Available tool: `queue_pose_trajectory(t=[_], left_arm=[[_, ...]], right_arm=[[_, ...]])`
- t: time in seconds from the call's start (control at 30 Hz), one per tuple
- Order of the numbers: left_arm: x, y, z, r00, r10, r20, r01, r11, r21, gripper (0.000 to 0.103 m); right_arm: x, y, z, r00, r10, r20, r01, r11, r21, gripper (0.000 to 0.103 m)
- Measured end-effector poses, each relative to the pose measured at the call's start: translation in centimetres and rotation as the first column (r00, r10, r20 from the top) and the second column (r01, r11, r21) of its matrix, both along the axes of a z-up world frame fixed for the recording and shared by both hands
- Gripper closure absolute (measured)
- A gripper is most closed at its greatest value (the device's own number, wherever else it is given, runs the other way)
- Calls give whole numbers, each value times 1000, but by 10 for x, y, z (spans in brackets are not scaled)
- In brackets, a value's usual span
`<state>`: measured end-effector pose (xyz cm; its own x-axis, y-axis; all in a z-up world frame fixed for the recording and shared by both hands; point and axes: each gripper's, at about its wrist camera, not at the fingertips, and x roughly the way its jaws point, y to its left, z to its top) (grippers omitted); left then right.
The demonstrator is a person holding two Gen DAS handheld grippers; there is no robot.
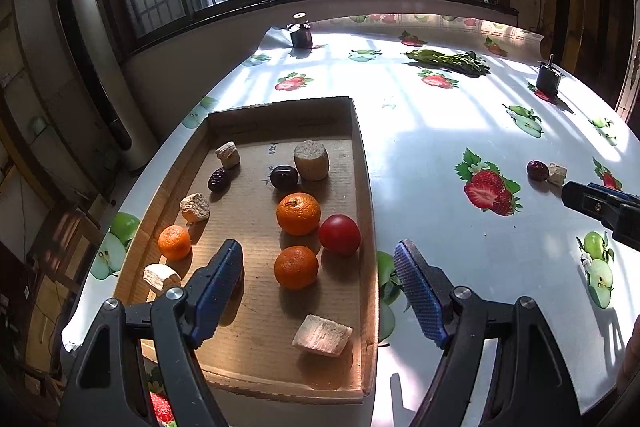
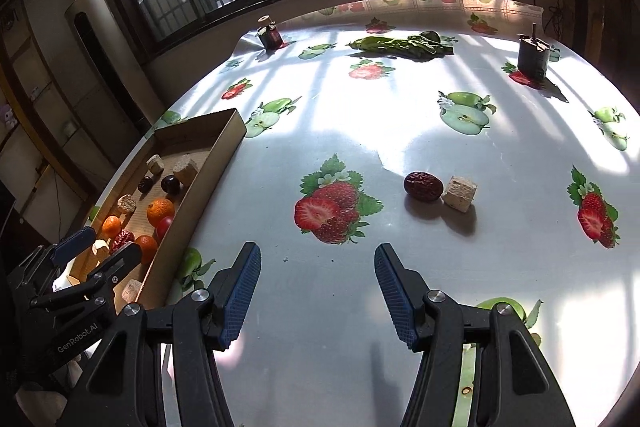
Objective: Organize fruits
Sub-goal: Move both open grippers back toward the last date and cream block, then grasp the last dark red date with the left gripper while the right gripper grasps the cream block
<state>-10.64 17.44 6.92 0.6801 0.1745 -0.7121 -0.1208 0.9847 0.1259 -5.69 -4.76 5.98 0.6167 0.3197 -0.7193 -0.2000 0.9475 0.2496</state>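
A cardboard tray (image 1: pixel 366 187) on the table's left holds three oranges (image 1: pixel 298 213), a red tomato (image 1: pixel 339 234), a dark plum (image 1: pixel 284 177), a red date (image 1: pixel 218 179) and several pale beige chunks (image 1: pixel 322 335). My left gripper (image 1: pixel 319 265) is open and empty above the tray's near end. A red date (image 2: pixel 423 185) and a beige chunk (image 2: pixel 460 193) lie together on the tablecloth. My right gripper (image 2: pixel 318 273) is open and empty, short of them. The tray also shows in the right wrist view (image 2: pixel 218 155), with the left gripper (image 2: pixel 98 245) over it.
The table has a fruit-print cloth (image 2: pixel 360 131). At the far edge stand a dark jar (image 2: pixel 271 35), a leafy green bunch (image 2: pixel 404 45) and a dark container (image 2: pixel 532 55). A barred window runs behind. A white floor-standing unit (image 1: pixel 92 67) is left of the table.
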Motion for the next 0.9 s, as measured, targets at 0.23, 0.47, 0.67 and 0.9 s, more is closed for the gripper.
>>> queue_pose_trajectory(t=[0.23,0.47,0.67,0.9], left_arm=[[5,-1,-2,1000,-8,2,8,999,-52,25],[6,-19,-1,998,-68,-8,68,996,-63,25],[5,-19,-1,998,-51,-24,50,997,-54,25],[20,-26,2,997,-66,-42,61,993,-104,25]], right_arm=[[24,-93,9,978,-210,-14,208,974,-86,36],[54,-78,-9,993,-107,-50,98,984,-148,36],[74,-39,-37,999,24,-37,-33,965,-258,40],[79,-42,-45,998,66,-21,-68,980,-189,71]])
